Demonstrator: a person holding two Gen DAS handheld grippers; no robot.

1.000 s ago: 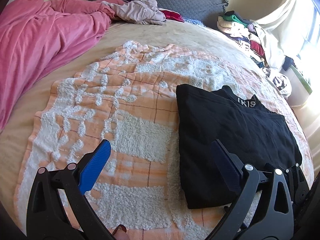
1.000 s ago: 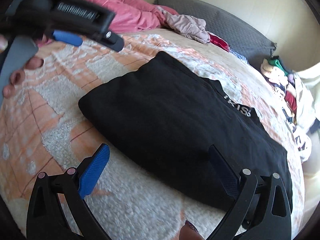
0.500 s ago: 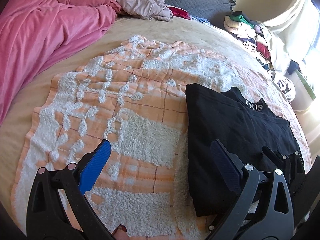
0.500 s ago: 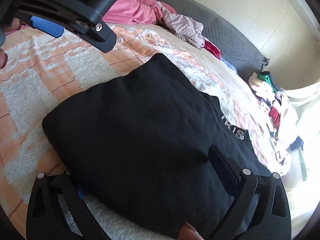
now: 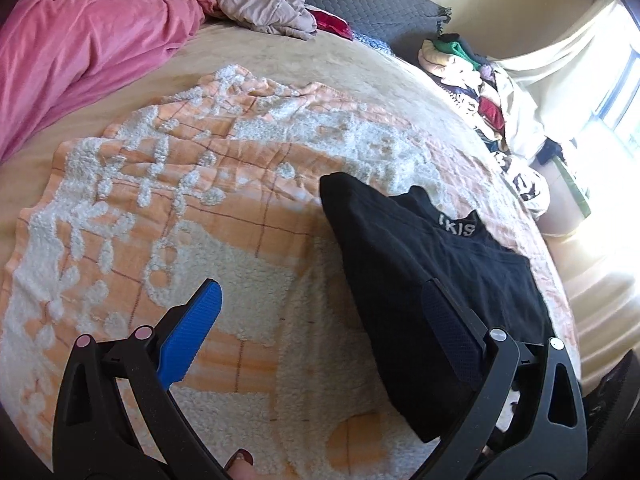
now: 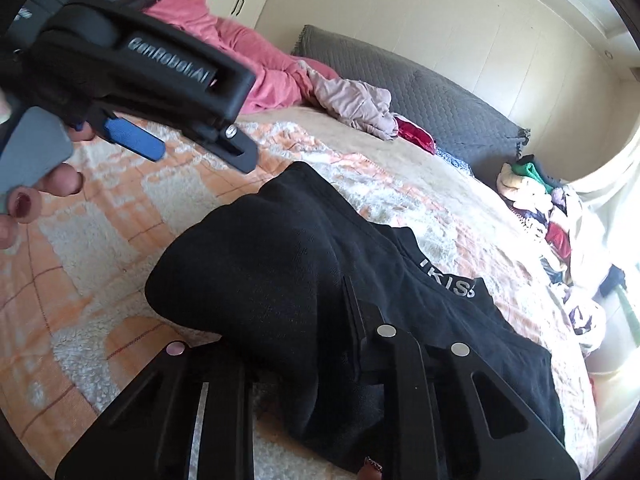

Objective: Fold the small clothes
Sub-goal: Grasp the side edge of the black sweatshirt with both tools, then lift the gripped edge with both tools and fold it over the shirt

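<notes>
My right gripper (image 6: 304, 344), spread wide half a second ago, is now clenched on the near edge of the black garment (image 6: 280, 276), which bunches up off the orange blanket (image 6: 100, 232). So the next fold can begin, I judge. My left gripper (image 5: 320, 320) hovers with fingers apart, holding nothing, over the blanket just left of the garment.

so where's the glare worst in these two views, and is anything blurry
Left wrist view: the window at the right edge is blown out white, and the black garment loses its fold detail. Right wrist view: glare along the right edge, and the left gripper close to the lens looks soft.
</notes>
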